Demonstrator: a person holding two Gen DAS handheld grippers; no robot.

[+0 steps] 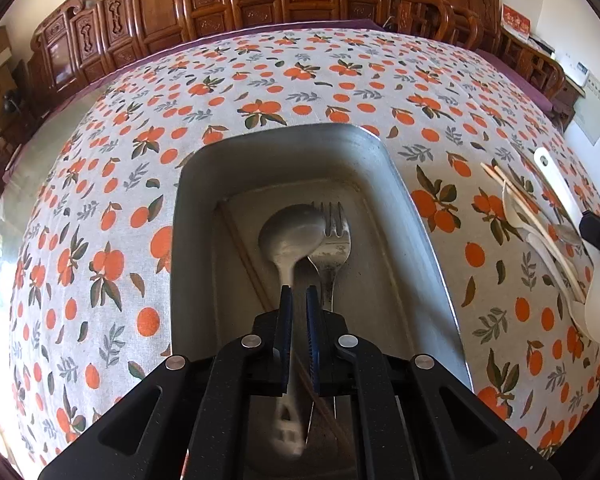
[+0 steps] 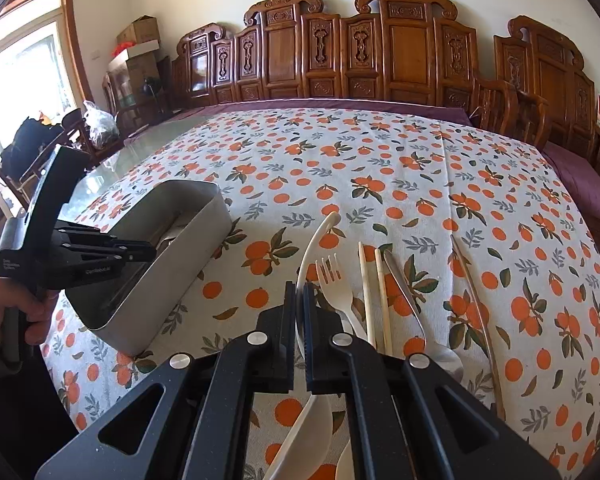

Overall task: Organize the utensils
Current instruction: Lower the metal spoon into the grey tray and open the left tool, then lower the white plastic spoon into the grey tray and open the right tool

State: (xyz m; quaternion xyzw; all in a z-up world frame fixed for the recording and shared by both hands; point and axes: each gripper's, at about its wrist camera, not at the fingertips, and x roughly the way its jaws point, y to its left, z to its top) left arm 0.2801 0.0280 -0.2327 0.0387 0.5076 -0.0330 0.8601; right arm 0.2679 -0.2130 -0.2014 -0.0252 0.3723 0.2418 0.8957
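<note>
A grey metal tray (image 1: 412,208) lies on the orange-print tablecloth; it also shows in the right wrist view (image 2: 172,216). Inside lie a grey spoon (image 1: 292,232), a metal fork (image 1: 334,236) and a chopstick (image 1: 244,256). My left gripper (image 1: 299,294) is over the tray, jaws slightly apart around the grey spoon's blurred handle. My right gripper (image 2: 299,290) is shut on a white plastic spoon (image 2: 314,240), its handle pointing away. Beside it lie a white fork (image 2: 334,280), two chopsticks (image 2: 374,292) and a metal spoon (image 2: 408,296).
A thin stick (image 2: 476,312) lies on the cloth at the right. Carved wooden chairs (image 2: 380,56) line the table's far edge. A glass tabletop strip (image 2: 112,164) lies bare at the left. Boxes and bags stand by the window.
</note>
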